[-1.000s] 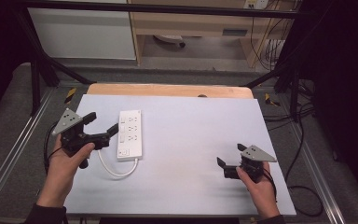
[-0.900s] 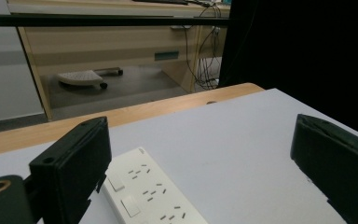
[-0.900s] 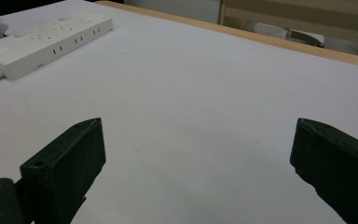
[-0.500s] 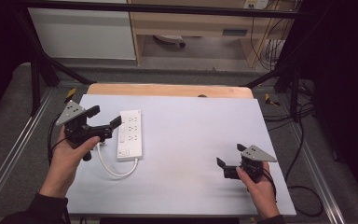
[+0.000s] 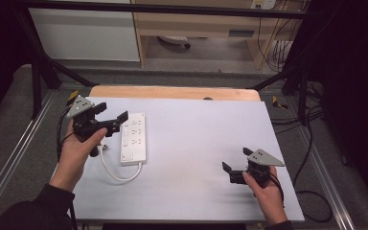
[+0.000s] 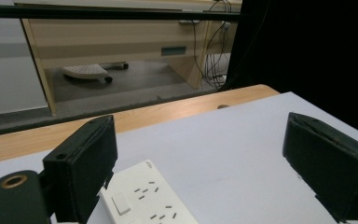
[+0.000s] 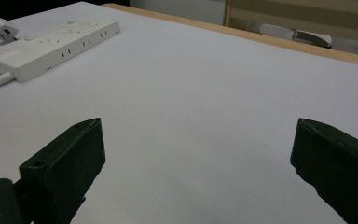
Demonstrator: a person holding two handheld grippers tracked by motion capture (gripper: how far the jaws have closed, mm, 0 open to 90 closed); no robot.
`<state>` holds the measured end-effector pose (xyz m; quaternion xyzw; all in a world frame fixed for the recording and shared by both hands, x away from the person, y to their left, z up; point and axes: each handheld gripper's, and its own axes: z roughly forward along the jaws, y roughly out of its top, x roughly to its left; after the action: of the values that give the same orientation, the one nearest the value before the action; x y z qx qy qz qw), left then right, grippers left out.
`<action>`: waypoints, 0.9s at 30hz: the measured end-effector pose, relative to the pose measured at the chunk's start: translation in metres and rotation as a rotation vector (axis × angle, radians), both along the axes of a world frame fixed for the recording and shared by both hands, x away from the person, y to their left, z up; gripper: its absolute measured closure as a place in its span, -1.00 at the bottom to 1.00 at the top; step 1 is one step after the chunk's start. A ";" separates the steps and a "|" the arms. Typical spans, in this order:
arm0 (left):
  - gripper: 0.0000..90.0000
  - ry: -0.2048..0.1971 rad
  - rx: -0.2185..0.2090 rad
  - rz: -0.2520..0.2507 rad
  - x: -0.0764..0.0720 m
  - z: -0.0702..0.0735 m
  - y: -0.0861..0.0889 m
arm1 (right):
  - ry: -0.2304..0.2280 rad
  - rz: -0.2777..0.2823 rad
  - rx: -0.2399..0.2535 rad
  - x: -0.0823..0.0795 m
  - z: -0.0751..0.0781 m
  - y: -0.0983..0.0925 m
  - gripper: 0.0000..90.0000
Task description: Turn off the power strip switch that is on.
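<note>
White power strip [image 5: 133, 137] unmoved; left claw [image 5: 110, 113] gaping, shifted farther up table; right claw [image 5: 237, 160] gaping, unmoved.

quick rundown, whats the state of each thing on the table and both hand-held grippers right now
left hand-held gripper: open, empty, raised beside the far end of the strip
right hand-held gripper: open, empty, low over bare table
power strip: lying flat, sockets up, nothing plugged in
strip's cable: loose, curling from the near end to the left
plug: unplugged, lying on the table
table: white top
</note>
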<state>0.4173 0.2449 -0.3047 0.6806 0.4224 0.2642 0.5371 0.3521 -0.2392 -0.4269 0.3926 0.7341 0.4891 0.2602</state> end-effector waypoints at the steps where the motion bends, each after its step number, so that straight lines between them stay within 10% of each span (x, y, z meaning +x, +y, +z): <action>1: -0.78 0.002 0.004 0.002 0.002 0.000 0.000 | 0.002 0.000 0.002 0.000 0.000 0.000 -0.92; 13: -0.41 0.021 -0.015 0.035 0.026 -0.014 0.008 | 0.004 0.007 0.012 0.000 0.000 0.001 -0.92; 27: 0.26 0.063 0.082 0.102 0.039 -0.032 0.013 | 0.005 0.003 0.012 0.000 0.000 0.001 -0.92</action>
<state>0.4567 0.2584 -0.3363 0.6878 0.4620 0.2866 0.4810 0.3520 -0.2382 -0.4267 0.3943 0.7325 0.4929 0.2550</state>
